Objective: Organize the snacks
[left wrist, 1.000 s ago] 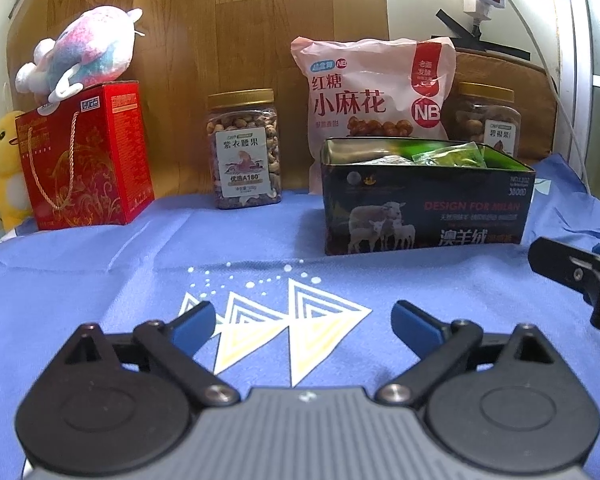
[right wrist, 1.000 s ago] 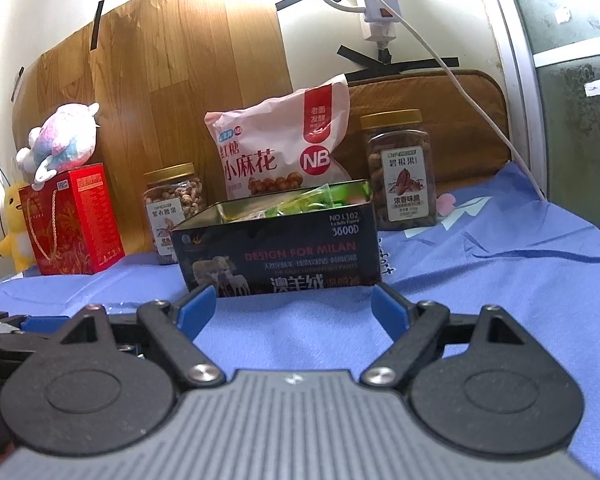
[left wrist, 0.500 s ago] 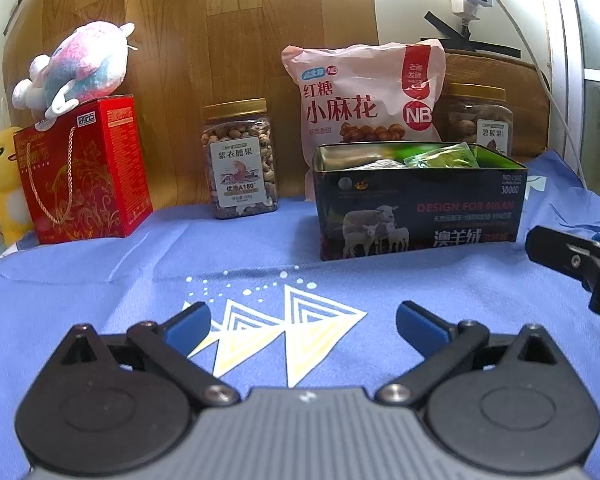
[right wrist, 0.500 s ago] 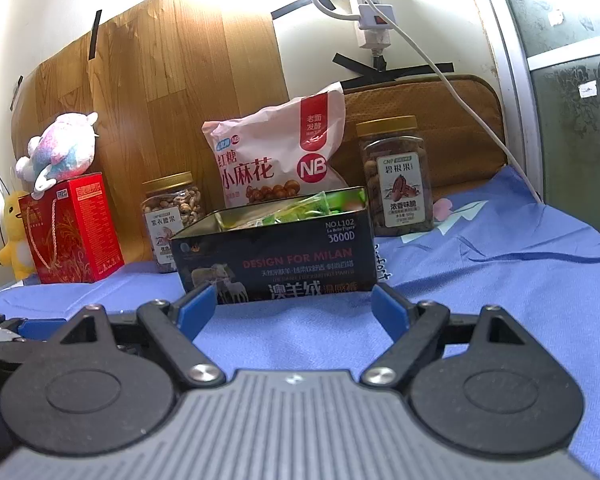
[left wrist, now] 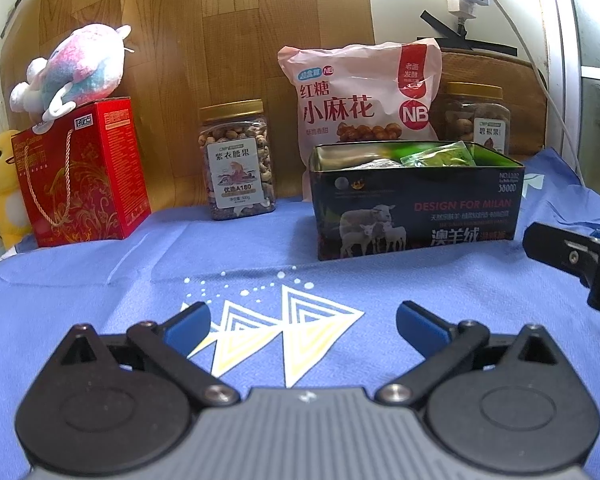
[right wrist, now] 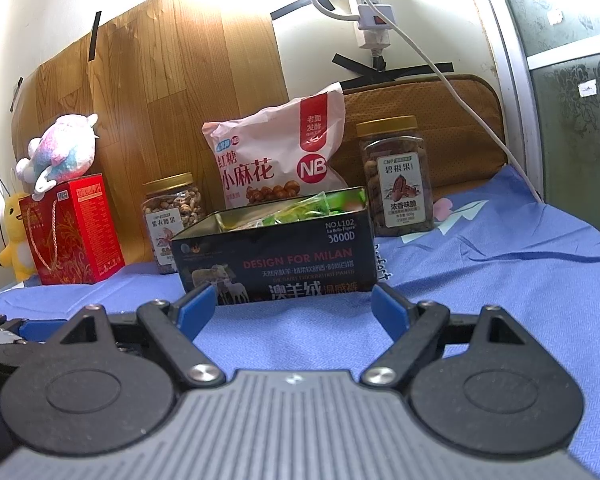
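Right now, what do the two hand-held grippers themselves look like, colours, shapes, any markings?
Both look alike. The left hand-held gripper and the right hand-held gripper each have a grey ribbed body with a small white logo, two round black discs at the sides, black link arms with silver pivot screws, and blue fingertip pads. No cables, sleeves or hands are visible.

The left gripper (left wrist: 302, 322) is hovering low over the blue cloth (left wrist: 100, 280), its jaws spread wide and holding nothing. Ahead, the dark tin (left wrist: 416, 208) is sitting open with green packets (left wrist: 440, 156) inside, a pink snack bag (left wrist: 364, 96) leaning behind it.
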### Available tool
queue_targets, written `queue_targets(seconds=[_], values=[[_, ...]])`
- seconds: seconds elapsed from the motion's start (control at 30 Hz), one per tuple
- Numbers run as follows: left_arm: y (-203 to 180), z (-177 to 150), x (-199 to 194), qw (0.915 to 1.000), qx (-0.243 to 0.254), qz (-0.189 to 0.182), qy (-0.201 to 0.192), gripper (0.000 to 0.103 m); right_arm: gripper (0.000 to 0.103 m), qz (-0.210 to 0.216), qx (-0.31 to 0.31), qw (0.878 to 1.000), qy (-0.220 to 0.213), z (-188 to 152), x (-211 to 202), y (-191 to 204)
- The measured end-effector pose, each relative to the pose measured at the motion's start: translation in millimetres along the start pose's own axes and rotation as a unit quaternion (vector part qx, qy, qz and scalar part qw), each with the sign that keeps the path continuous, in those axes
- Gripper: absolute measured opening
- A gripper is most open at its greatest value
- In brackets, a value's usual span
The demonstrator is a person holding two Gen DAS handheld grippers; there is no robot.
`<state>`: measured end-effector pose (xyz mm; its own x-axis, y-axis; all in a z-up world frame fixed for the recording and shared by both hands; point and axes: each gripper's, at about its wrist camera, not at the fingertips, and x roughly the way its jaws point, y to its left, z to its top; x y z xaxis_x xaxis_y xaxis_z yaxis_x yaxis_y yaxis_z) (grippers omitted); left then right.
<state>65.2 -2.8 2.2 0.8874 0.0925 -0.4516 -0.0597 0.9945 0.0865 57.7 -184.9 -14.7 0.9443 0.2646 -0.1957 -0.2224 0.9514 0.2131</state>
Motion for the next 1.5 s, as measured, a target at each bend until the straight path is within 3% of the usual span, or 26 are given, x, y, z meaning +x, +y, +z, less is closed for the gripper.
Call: queue_targets(seconds=[0.37, 0.6, 0.7, 0.9, 0.97, 1.17, 1.27, 1.5], values=[[4.5, 0.0, -1.8, 0.9999, -0.008, -0.011, -0.004, 0.103, 0.087, -0.004, 0.004, 1.0, -0.003, 0.1, -1.7, -1.2], [8.1, -2.2, -13.3, 0.9997, -0.013, -0.02, 0.007, 0.103, 0.087, -0.015, 0.006, 1.0, 0.019, 0.0, -18.6, -1.8], [9.1, 2.9, -27.0, 0.9999, -0.006, -0.016, 0.004, 0.103, 0.087, -0.015, 0.012, 1.0, 0.019, 11.1, -29.3, -3.8], [10.0, 26.6, -66.9, 0.9991, 0.019, 0.003, -0.036, 0.103, 0.098, 0.012, 0.036, 0.999, 0.012, 39.1, -48.6, -3.1], [12.0, 32.4, -79.0, 0.9985, 0.023, -0.001, -0.049, 0.103, 0.102, 0.019, 0.039, 0.999, 0.025, 44.7, -51.8, 1.0], [23.4, 46.9, -104.4, 0.9979, 0.008, -0.035, -0.055, 0.103, 0.103, 0.037, 0.065, 0.995, 0.065, 56.9, -58.3, 3.2], [30.1, 55.0, -114.0, 0.9975, 0.002, -0.048, -0.052, 0.103, 0.103, 0.032, 0.075, 0.995, 0.053, 63.8, -64.7, 2.8], [31.1, 67.4, -130.0, 0.9973, 0.015, -0.025, -0.068, 0.103, 0.103, 0.047, 0.059, 0.997, 0.031, 85.1, -73.6, 13.3]])
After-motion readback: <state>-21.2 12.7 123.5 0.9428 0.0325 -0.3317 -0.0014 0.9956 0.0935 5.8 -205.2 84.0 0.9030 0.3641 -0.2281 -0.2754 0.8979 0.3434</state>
